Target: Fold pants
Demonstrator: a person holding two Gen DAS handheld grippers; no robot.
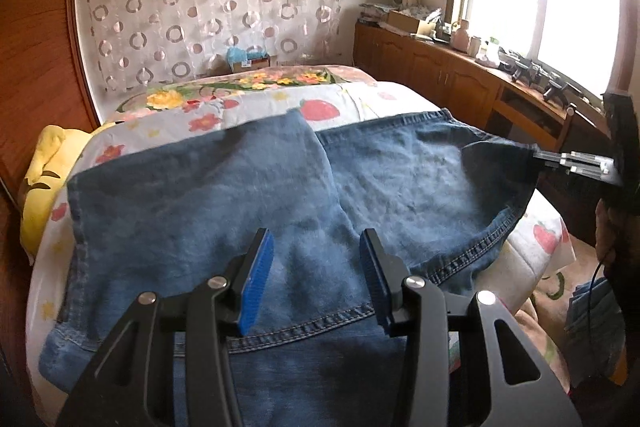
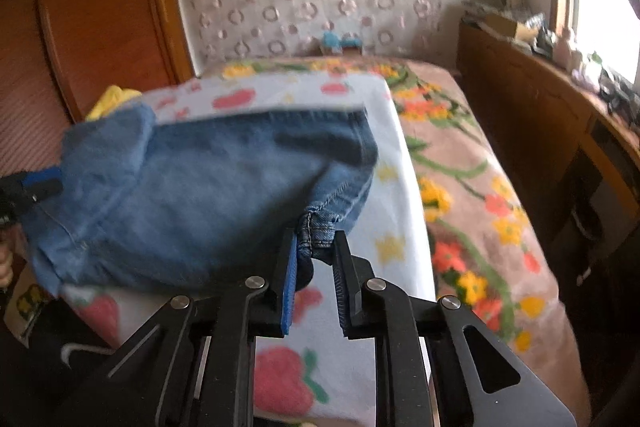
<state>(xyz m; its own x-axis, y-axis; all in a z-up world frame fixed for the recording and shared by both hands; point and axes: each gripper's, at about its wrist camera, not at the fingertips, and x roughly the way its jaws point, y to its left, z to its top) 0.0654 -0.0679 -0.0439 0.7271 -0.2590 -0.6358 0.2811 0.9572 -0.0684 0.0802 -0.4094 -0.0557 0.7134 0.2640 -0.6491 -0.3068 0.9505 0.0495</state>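
Observation:
Blue jeans (image 1: 200,195) lie across the bed, one leg folded over the other. My left gripper (image 1: 316,251) hovers over their near part with its jaws apart and both blue pads (image 1: 256,283) bare; the denim lies beneath them. In the right wrist view the left gripper (image 2: 42,183) shows at the left end of the jeans (image 2: 192,195). My right gripper (image 2: 314,243) is shut on a stitched hem corner of the jeans, lifted off the sheet. From the left wrist view the right gripper (image 1: 538,155) pulls that corner up at the right.
A strawberry-print sheet (image 1: 256,107) covers the bed over a floral blanket (image 2: 480,207). Something soft and yellow (image 1: 44,179) lies at the left edge by a wooden panel (image 1: 36,47). A low wooden cabinet (image 1: 440,67) with clutter runs under the window on the right.

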